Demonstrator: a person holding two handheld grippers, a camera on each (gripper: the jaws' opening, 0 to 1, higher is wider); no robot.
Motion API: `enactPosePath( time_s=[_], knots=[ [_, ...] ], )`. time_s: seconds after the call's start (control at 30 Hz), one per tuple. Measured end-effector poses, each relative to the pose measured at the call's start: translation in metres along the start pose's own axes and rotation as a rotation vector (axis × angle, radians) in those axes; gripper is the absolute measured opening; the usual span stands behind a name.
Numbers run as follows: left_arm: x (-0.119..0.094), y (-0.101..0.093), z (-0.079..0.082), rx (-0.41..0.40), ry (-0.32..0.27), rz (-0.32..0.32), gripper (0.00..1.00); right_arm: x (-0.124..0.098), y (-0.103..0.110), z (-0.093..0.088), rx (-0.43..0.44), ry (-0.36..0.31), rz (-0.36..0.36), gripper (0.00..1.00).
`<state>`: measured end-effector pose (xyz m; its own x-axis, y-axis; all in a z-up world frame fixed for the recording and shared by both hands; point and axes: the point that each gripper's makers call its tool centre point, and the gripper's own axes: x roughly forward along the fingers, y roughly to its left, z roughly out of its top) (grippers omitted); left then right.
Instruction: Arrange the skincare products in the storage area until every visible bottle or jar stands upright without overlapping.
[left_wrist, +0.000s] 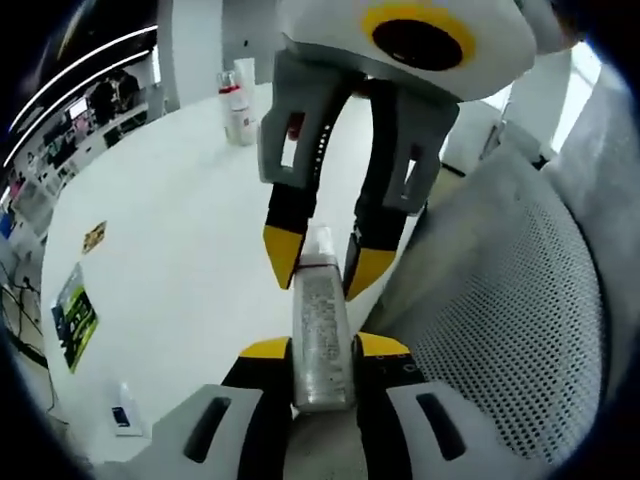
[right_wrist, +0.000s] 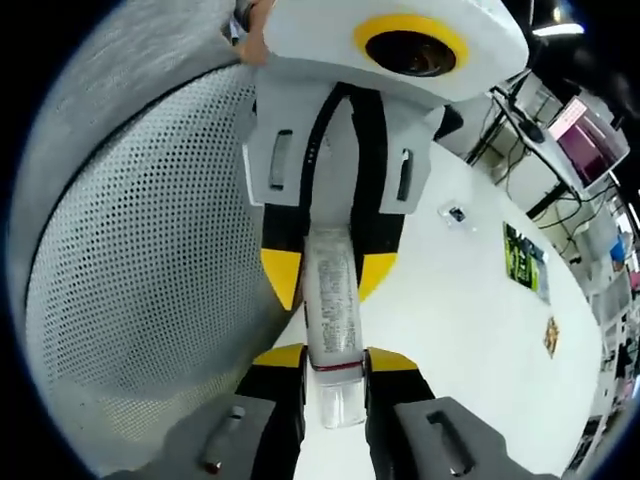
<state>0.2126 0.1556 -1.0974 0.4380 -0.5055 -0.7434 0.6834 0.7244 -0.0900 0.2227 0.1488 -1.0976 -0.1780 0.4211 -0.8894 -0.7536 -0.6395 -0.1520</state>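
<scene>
Both tools, left tool (left_wrist: 322, 352) and right tool (right_wrist: 333, 360), clamp our one bottle (left_wrist: 322, 340), so uneven pulling could twist it loose.

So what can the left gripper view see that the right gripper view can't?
Left gripper view: two skincare bottles standing upright far off on the white table, and a small blue card near the table edge.

Right gripper view: a monitor with a pink screen beyond the table.

Both: the left gripper and the right gripper facing each other, each with its jaws closed on an end of the same clear bottle, plus the green leaflet and a grey mesh chair back.
</scene>
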Motion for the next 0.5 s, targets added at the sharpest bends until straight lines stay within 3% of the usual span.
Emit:
enactPosePath(
  time_s=[0.2,0.33,0.43,0.5],
  knots=[
    [-0.0012,0.0016,0.0025,-0.056,-0.017,-0.012,0.19,-0.0025,-0.0049,0.0012,0.111,-0.051,-0.024,0.17],
    [-0.0012,0.0019,0.0020,-0.080,-0.016,-0.015,0.19,-0.0030,-0.0050,-0.0010,0.138,-0.058,-0.040,0.17],
    [-0.0018,0.0060,0.0018,-0.115,-0.018,-0.008,0.18,-0.0045,-0.0057,-0.0046,0.147,-0.053,-0.051,0.12],
    [-0.0030,0.0075,0.0018,-0.133,-0.020,-0.007,0.18,-0.0070,-0.0099,-0.0028,0.219,-0.093,-0.072,0.09]
  ],
)
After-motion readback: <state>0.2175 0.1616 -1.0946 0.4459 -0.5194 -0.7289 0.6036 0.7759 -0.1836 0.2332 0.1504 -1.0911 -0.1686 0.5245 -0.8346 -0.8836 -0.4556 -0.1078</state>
